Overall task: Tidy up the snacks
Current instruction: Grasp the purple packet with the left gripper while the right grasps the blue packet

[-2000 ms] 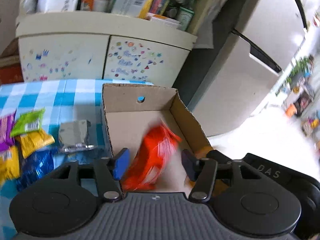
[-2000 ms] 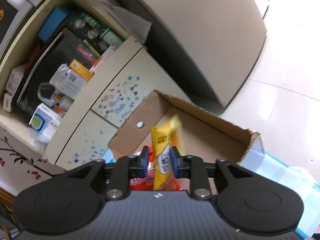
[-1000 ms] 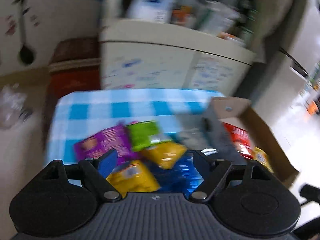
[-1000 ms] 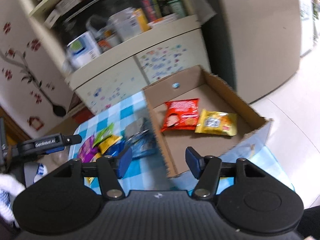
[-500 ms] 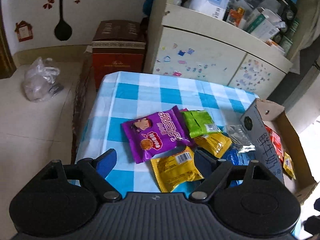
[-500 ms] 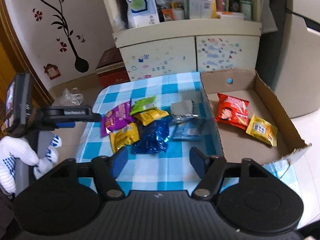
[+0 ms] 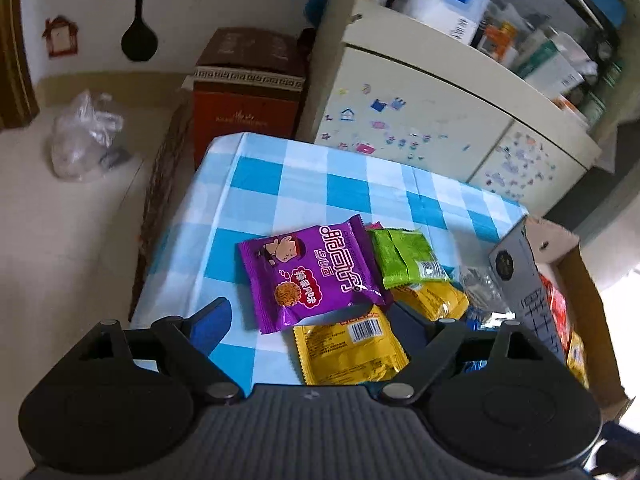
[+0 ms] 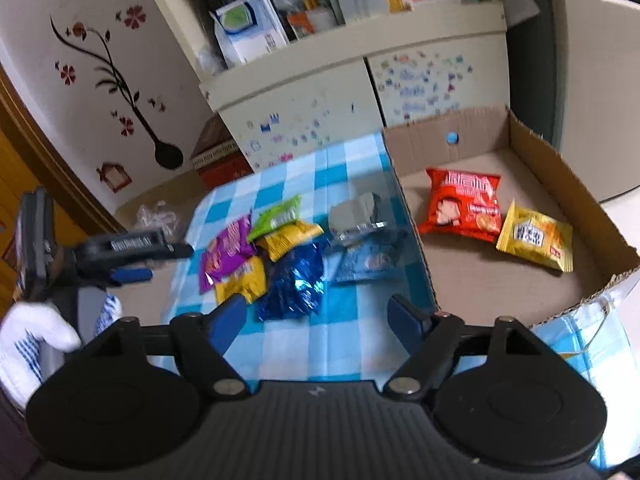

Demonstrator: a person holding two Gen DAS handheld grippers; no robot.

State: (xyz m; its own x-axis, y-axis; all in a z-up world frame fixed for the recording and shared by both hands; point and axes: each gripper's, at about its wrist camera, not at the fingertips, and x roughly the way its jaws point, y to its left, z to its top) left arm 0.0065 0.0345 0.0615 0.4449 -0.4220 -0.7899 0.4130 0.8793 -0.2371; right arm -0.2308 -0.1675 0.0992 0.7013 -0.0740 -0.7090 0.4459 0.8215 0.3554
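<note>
Loose snack packets lie on the blue checked tablecloth [image 7: 280,184]: a purple packet [image 7: 312,276], a green one [image 7: 408,256], a yellow one [image 7: 348,352] nearest me, another yellow one [image 7: 432,300], a blue foil one [image 8: 294,284] and a silver one [image 8: 356,212]. My left gripper [image 7: 308,320] is open and empty, above the purple and yellow packets. My right gripper [image 8: 316,320] is open and empty above the table's near edge. The cardboard box [image 8: 560,168] on the right holds a red packet [image 8: 462,204] and a yellow packet [image 8: 534,236].
A cream cabinet [image 8: 360,92] with stickers and a cluttered shelf stands behind the table. A brown carton [image 7: 248,92] and a plastic bag [image 7: 84,136] sit on the floor at the left. The left gripper [image 8: 132,260] and gloved hand show in the right wrist view.
Both grippers dropped their packets in the box and pulled back. The left one has swung over the loose packets and moved closer to the purple and yellow ones.
</note>
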